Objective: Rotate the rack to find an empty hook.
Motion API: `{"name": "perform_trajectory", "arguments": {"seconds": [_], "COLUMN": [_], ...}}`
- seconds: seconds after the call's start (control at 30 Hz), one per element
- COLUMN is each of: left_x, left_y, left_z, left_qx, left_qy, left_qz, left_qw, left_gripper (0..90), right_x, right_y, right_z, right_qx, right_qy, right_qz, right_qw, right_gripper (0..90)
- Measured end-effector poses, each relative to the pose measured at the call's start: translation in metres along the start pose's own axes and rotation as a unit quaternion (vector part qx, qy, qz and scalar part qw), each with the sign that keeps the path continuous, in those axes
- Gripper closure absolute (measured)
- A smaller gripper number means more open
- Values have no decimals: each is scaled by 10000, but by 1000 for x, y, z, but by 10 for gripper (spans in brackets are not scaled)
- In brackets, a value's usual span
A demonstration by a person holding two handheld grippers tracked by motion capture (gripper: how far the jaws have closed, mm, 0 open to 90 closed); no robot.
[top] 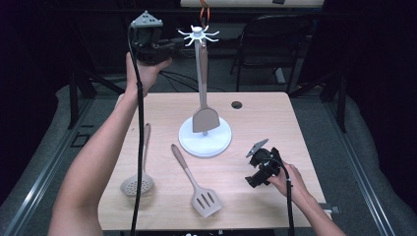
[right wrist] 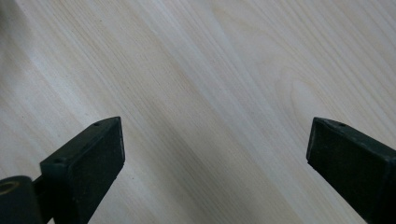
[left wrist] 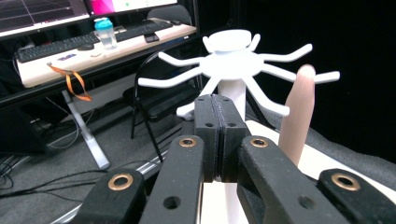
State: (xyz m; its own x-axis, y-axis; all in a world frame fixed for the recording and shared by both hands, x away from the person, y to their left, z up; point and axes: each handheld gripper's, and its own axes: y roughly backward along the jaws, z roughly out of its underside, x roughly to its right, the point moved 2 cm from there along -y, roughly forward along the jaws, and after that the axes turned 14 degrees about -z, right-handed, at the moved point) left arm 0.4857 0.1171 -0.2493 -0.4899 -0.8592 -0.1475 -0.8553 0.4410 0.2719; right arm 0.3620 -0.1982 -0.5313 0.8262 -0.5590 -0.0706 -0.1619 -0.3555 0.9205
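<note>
Handling note: taupe silicone spatula (top: pixel 203 93) hangs on the white spoked rack (top: pixel 198 34) – light, stiff handle (grippy), pinch mid-handle; left gripper (left wrist: pixel 217 122) pressed together empty, right gripper (right wrist: pixel 215 154) spread.

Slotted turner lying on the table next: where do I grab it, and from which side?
Grip the slotted turner mid-handle, coming straight down from above with the jaws across the handle. It lies flat, its slim handle angled toward the rack base, bare table on both sides; the wide head suits the jaws less.
</note>
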Motion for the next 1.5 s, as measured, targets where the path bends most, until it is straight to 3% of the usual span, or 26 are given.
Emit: {"name": "perform_trajectory", "arguments": {"seconds": [0.1,0.13,0.2,0.27,0.37,0.73,0.83,0.9,1.17,1.5], "left_x": [0,-1,-3,-5,-6,-8,-10,-10,-7,6], "left_y": [-4,-5,-8,-10,-12,7,13,17,32,30], "left_z": [-2,-2,-2,-3,-3,4,6,6,6,3], "left_qx": [-33,-29,-31,-25,-10,32,75,131,345,340], "left_qy": [-47,-13,6,83,132,27,56,69,82,-57], "left_qz": [-131,-149,-215,-221,-236,-234,-223,-219,-156,30], "left_qw": [9999,9999,9998,9997,9996,9997,9997,9997,9992,9994], "left_gripper": [896,896,896,897,897,897,897,897,897,897], "right_x": [0,-1,0,-1,0,0,-1,-1,-1,-2], "right_y": [0,-3,0,-1,1,2,0,2,0,0], "right_z": [0,1,1,1,0,0,-1,-1,-2,-2], "right_qx": [23,176,-4,144,42,6,111,-24,2,-44], "right_qy": [-17,-84,-9,-37,11,-23,-77,9,-18,-15], "right_qz": [43,-12,-2,53,37,54,17,71,60,69], "right_qw": [10000,9998,10000,9999,10000,10000,9999,10000,10000,10000], "right_gripper": [37,38,38,39,39,40,40,41,42,43]}}
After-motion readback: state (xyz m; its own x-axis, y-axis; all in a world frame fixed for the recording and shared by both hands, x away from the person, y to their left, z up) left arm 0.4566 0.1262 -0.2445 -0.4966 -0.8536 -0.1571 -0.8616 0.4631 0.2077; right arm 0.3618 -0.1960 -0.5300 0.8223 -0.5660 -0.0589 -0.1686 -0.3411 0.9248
